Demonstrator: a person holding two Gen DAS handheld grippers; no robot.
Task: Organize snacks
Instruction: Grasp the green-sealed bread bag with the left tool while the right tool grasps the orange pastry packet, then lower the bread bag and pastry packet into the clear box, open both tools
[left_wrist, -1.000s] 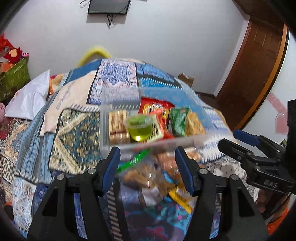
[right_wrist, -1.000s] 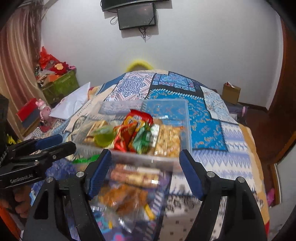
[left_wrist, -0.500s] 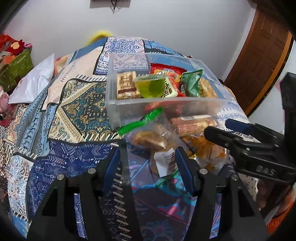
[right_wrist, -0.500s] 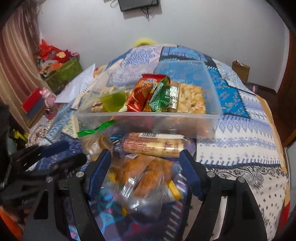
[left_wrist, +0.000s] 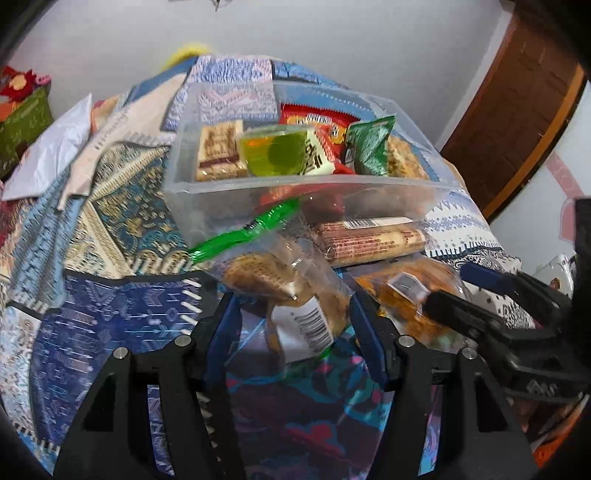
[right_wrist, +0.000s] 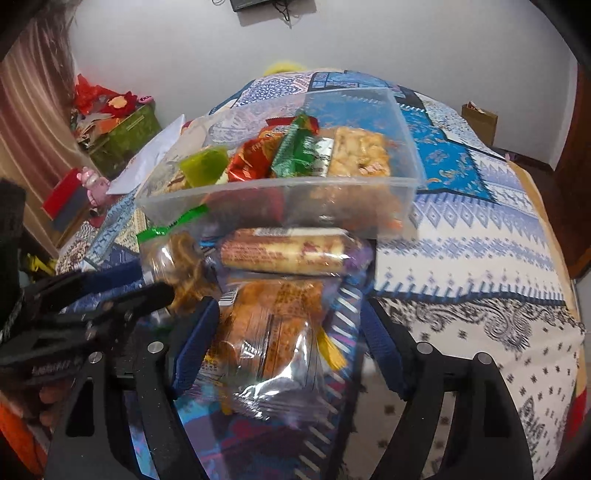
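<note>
A clear plastic container (left_wrist: 207, 210) (right_wrist: 373, 206) sits on the quilt. It holds a wafer pack (left_wrist: 219, 151), a green jelly cup (left_wrist: 275, 153), red and green packets and a cracker block (right_wrist: 360, 151). Loose snacks lie in front of it. A biscuit roll (left_wrist: 369, 240) (right_wrist: 284, 254) lies against its near wall. My left gripper (left_wrist: 293, 332) (right_wrist: 153, 282) is open, with a clear bag of cookies (left_wrist: 306, 325) between its fingers. My right gripper (right_wrist: 288, 343) (left_wrist: 448, 286) straddles an orange snack packet (right_wrist: 273, 332). Its jaws are opening and the pads are not pressing on the packet.
The patterned quilt (right_wrist: 461, 236) covers a bed. A white pillow (left_wrist: 48, 155) lies at the left. A green box (right_wrist: 125, 136) of red items stands by the wall, a cardboard box (right_wrist: 478, 118) at the far right. A wooden door (left_wrist: 517, 110) is to the right.
Both grippers have sunk and tipped downward toward the loose snacks in front of the container. The cookie bag and the orange packet now lie between their fingers. The right jaws stand slightly wider.
</note>
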